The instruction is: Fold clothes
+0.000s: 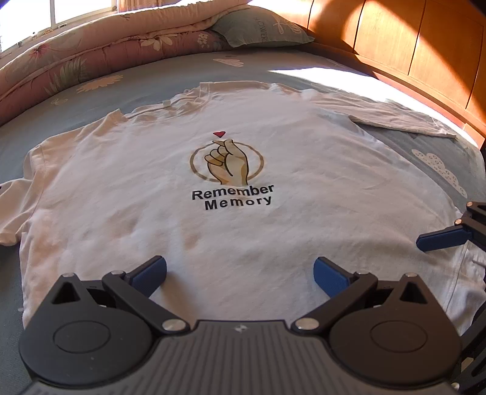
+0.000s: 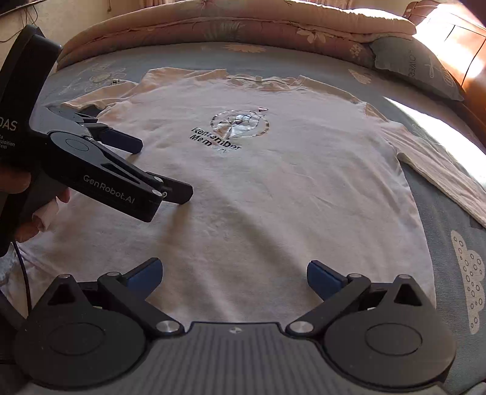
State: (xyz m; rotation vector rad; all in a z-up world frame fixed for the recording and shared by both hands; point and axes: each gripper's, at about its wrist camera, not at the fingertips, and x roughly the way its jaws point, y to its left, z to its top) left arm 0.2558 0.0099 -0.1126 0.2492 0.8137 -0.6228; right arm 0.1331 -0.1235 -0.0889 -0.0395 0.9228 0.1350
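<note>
Right now one white T-shirt [image 1: 237, 170] lies flat, print up, on the bed [image 1: 127, 91], hem toward both tools & collar far ahead, so its long axis runs straight away from them. Left tool [image 1: 240, 276] and right tool [image 2: 234, 278], 2 total, sit wide open w/ nothing held, over the hem end. Left looks slightly further up the shirt; 1 quilt [image 1: 91, 51], 1 pillow [image 1: 261, 29] beyond.

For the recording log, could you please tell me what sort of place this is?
Most likely a home bedroom. The white T-shirt lies spread on a bed with a blue-grey sheet, a folded floral quilt and a pillow sit at the far side, and a wooden headboard runs alongside.
</note>
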